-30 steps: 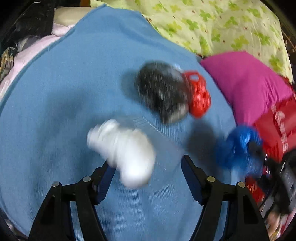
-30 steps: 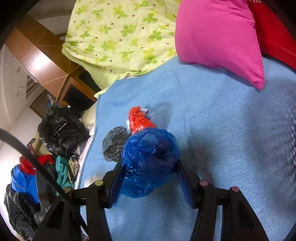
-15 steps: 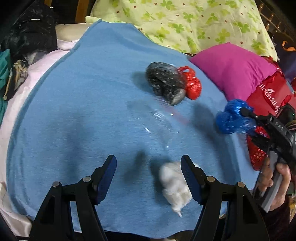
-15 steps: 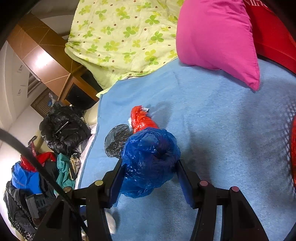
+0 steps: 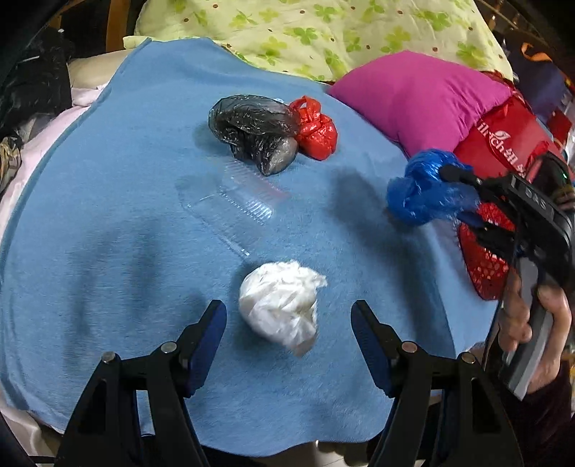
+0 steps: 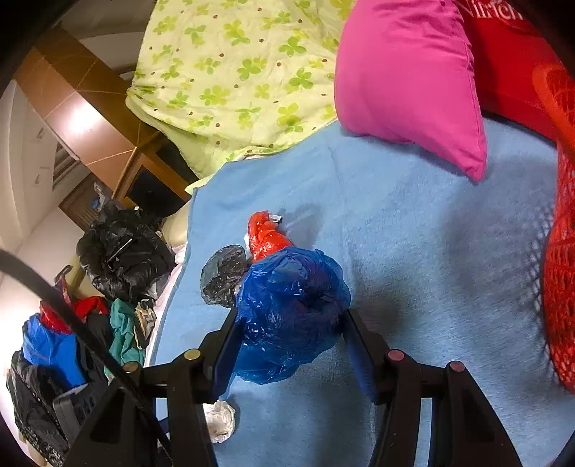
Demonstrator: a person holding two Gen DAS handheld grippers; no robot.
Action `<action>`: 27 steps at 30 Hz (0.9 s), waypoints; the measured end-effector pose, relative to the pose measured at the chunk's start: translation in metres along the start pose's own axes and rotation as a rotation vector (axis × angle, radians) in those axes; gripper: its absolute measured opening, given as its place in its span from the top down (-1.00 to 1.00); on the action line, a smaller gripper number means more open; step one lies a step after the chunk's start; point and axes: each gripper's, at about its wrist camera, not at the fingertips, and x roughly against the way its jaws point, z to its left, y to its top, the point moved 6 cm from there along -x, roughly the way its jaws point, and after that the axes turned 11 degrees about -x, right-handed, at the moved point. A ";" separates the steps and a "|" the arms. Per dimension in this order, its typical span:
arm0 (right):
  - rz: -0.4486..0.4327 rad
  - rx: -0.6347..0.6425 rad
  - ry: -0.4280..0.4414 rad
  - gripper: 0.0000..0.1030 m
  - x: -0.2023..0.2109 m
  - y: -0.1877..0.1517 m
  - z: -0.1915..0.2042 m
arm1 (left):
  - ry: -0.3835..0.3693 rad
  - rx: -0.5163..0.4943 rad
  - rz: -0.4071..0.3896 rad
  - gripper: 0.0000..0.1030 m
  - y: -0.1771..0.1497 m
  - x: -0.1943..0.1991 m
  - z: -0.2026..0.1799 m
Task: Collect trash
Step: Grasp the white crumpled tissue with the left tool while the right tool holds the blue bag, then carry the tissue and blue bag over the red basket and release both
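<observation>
My left gripper (image 5: 288, 323) is open above the blue blanket (image 5: 107, 215), with a crumpled white bag (image 5: 282, 305) lying loose between and just ahead of its fingers. My right gripper (image 6: 287, 334) is shut on a crumpled blue plastic bag (image 6: 291, 309) and holds it over the blanket; it also shows in the left wrist view (image 5: 427, 190). A black bag (image 5: 255, 131) and a red bag (image 5: 316, 131) lie together farther back. A clear plastic container (image 5: 230, 204) lies flat between them and the white bag.
A red mesh basket (image 6: 560, 269) stands at the blanket's right edge. A pink pillow (image 5: 424, 93), a red bag with lettering (image 5: 503, 140) and a green clover quilt (image 5: 316, 32) lie behind. Black bags and clothes (image 6: 118, 258) pile on the left.
The white bag left my left gripper and now lies on the blanket near the front edge. The left gripper pulled back. The right gripper kept the blue bag and shifted slightly toward the red basket.
</observation>
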 end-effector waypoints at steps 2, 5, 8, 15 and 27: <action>-0.011 0.015 0.003 -0.15 0.005 0.000 0.002 | 0.018 0.003 0.018 -0.40 -0.002 -0.007 -0.003; -0.028 0.030 0.012 -0.15 0.014 0.002 0.004 | 0.035 0.010 0.043 -0.31 -0.005 -0.016 -0.003; -0.040 0.048 0.022 -0.15 0.022 0.002 0.006 | 0.037 0.040 0.049 0.10 -0.006 -0.020 0.000; -0.076 0.113 0.035 -0.15 0.042 -0.002 0.014 | 0.048 0.061 0.008 0.37 -0.005 -0.008 0.000; -0.233 0.264 0.064 -0.15 0.101 -0.010 0.033 | 0.072 -0.043 -0.102 0.39 0.016 0.046 -0.040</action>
